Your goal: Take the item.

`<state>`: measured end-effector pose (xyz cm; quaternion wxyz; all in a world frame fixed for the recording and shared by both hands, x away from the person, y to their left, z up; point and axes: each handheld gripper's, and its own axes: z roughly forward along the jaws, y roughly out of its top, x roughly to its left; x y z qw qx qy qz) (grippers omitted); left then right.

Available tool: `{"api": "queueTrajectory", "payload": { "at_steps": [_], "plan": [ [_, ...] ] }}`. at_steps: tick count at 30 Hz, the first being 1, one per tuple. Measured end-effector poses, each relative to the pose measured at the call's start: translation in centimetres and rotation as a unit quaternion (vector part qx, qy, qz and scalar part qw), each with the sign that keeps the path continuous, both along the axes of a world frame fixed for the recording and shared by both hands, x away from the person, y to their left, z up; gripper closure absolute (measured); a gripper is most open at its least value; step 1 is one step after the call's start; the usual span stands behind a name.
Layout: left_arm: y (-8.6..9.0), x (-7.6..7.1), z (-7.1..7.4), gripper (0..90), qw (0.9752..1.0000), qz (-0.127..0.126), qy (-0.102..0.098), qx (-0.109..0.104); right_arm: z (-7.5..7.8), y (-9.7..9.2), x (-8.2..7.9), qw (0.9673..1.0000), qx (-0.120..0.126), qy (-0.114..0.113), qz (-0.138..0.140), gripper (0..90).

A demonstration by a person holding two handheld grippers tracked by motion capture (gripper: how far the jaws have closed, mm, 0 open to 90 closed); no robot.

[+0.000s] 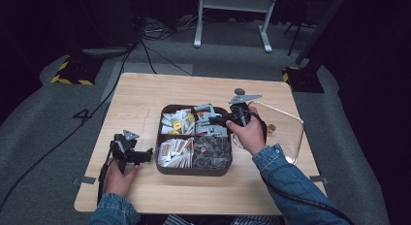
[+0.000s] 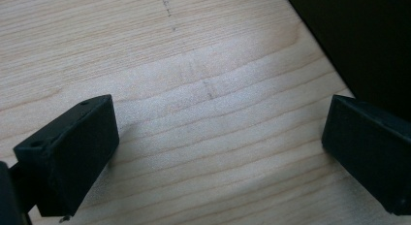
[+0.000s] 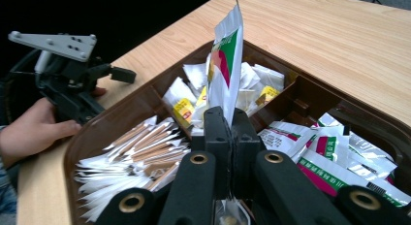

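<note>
Wooden table [image 1: 145, 96] comes first, pale and wide, carrying a brown, four-compartment tray [image 1: 194, 170] at its middle and a clear lid [image 1: 291, 133] lying flat on the far side of the right hand from the tray. Under and ahead of the right gripper's jaws the tray's sections hold different stock: a pile of brown-and-white stick packets [image 3: 131, 154] to the left of the jaws, small white-and-yellow sachets [image 3: 186, 106] just beyond them, more green-and-red sachets [image 3: 329, 157] to their right, and, in the high view, dark round pieces [image 1: 212, 150] in the section nearest the person. The right gripper [image 3: 228, 123] has its jaws pressed together on one green-and-red sachet [image 3: 228, 65], pinched at its lower edge, so the packet stands upright above the jaw tips and looks clear of the heap it came from. The left gripper [image 2: 213, 152] sits apart, beside the tray's left wall, with its jaws spread wide and nothing but bare tabletop between them. As a judgement, the pick is made and the lift is under way; carrying the sachet out of the tray and setting it down somewhere remain to be done, and nothing shows where it is meant to go. A small yellowish object [image 1: 271, 128] sits by the lid; I cannot tell what it is.
</note>
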<state>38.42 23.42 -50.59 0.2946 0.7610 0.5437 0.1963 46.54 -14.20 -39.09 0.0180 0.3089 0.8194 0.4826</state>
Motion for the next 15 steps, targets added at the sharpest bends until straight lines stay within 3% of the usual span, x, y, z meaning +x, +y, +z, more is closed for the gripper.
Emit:
{"api": "queueTrajectory", "payload": {
  "at_steps": [15],
  "plan": [
    [0.0, 0.0, 0.0, 0.1, 1.0, 0.0, 0.0, 0.0, 0.9, -2.1, -3.0, 0.9995, 0.022, 0.01, 0.02, 89.4]
  ]
}}
